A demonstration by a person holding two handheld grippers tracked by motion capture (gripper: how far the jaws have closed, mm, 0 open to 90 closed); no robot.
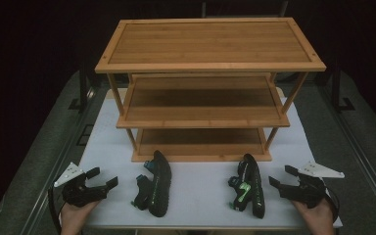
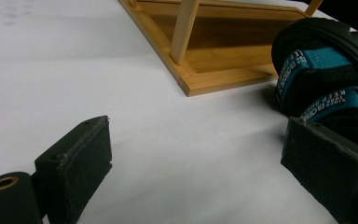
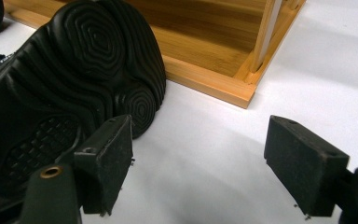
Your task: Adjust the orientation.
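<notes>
Two black sandals lie on their sides on the white table in front of a three-tier bamboo shelf rack (image 1: 210, 44). The left sandal (image 1: 156, 185) has blue straps, and the right sandal (image 1: 249, 186) has green straps. My left gripper (image 1: 103, 177) rests at the table's front left, open and empty, a short way left of the blue-strapped sandal (image 2: 324, 70). My right gripper (image 1: 282, 175) sits at the front right, open and empty, just right of the green-strapped sandal, whose ribbed sole (image 3: 74, 79) faces it. In the gripper views, the left gripper (image 2: 200, 158) and right gripper (image 3: 200, 158) hold nothing.
All three shelves of the rack are bare; its bottom shelf (image 2: 223, 79) sits right behind the sandals. A corner post (image 3: 265, 32) stands near the right gripper. The white tabletop (image 1: 200, 183) shows between the sandals, and dark floor surrounds the table.
</notes>
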